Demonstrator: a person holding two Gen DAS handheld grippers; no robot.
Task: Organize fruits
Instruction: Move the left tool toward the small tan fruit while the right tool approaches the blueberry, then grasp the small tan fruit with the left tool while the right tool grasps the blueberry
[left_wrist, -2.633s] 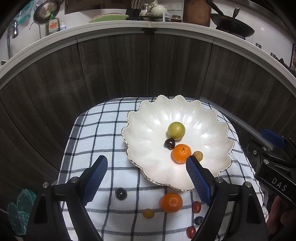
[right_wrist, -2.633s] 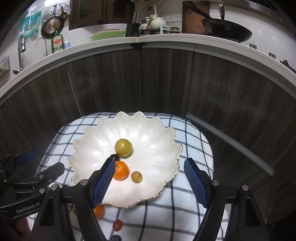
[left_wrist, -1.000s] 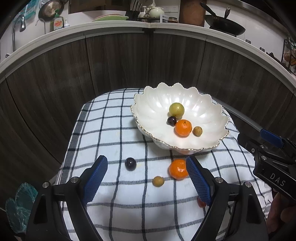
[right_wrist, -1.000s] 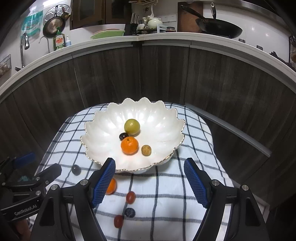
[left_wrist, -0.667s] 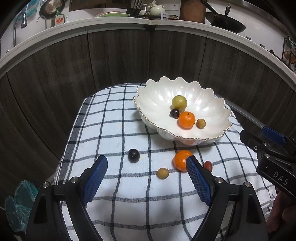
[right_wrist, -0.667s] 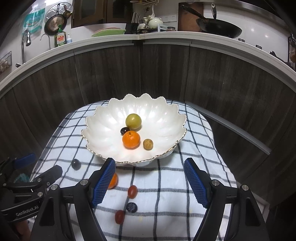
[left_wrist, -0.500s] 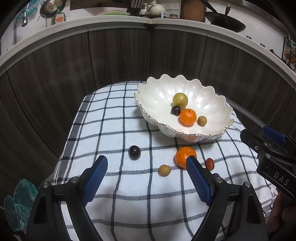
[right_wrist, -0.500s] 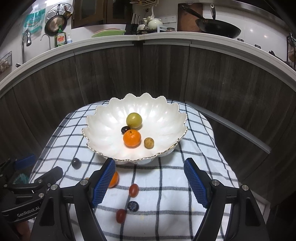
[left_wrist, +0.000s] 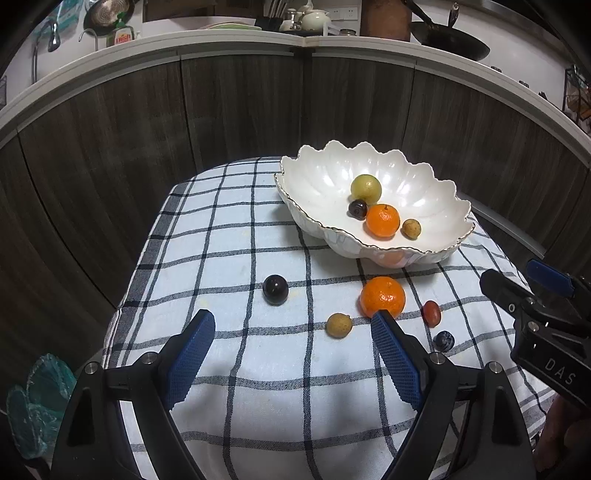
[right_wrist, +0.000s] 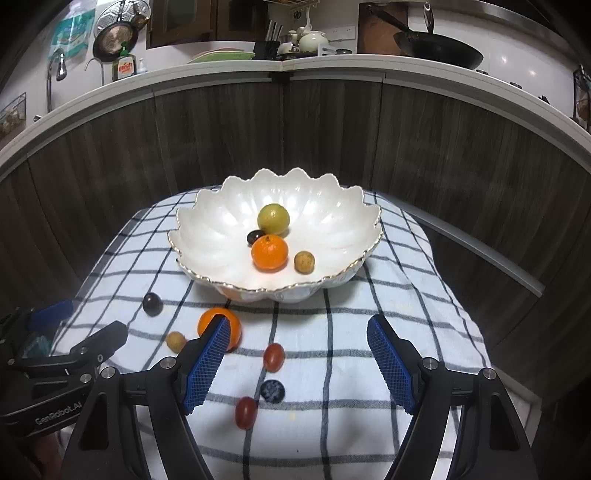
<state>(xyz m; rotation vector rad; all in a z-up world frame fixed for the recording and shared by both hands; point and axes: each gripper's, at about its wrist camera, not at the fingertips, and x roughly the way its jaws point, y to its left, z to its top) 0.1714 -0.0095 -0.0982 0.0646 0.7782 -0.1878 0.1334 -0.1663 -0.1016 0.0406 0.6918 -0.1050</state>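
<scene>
**Loose fruit near the cloth's edge – roll-off is the main risk**

We've got both grippers empty, w/ fingers spread wide: left gripper (left_wrist: 291, 354) low over the checked cloth (left_wrist: 229, 236), right gripper (right_wrist: 295, 360) likewise. Four fruits sit in the scalloped bowl (right_wrist: 207, 236); six lie on the cloth in front of it: tangerine (left_wrist: 382, 297), dark plum (left_wrist: 275, 290), small tan fruit (left_wrist: 338, 325), blueberry (right_wrist: 272, 390) and two red cherry tomatoes (right_wrist: 273, 356) (right_wrist: 246, 412).

Risks as we judge them:
- All round, so a nudge from one pad prob sends a fruit rolling; the nearer tomato & blueberry look close to the front edge.
- Tomatoes are soft – too hard a pinch could split them.
- The grippers sit close together, so they could clash near the tangerine.
- A fast drop-in may knock fruit already in the bowl.
</scene>
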